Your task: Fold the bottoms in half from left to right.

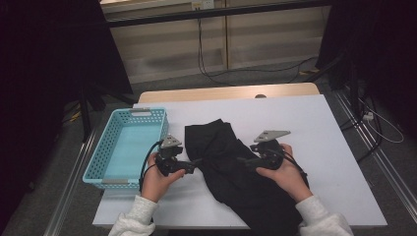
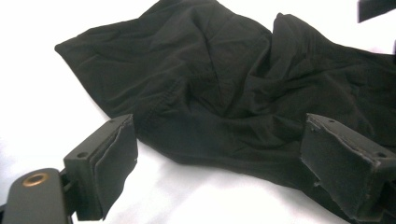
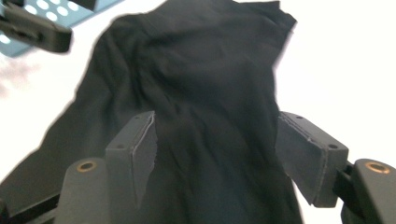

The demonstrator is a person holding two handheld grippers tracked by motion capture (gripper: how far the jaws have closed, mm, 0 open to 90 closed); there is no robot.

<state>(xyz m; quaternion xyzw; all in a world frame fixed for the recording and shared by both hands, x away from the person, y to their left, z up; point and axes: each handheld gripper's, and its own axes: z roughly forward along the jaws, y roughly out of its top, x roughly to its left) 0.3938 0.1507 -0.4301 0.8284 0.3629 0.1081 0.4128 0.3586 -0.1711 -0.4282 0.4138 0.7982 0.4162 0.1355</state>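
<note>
Gaping wide, left gripper [image 1: 194, 166] is held at the cloth's [image 1: 236, 167] left edge, right gripper [image 1: 244, 162] likewise parted over its middle, nothing gripped, black cloth spread crumpled on table [image 1: 324, 137], basket [image 1: 129, 147] beside it at left.

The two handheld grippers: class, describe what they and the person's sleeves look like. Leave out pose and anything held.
The left gripper and the right gripper are black, each topped by a grey three-cornered plate and trailing a black cable. In the gripper views each has two blocky black jaws lined with dark pads, and brass-coloured rings sit near the jaw bases. The person's sleeves are light grey, fleecy fabric.
</note>
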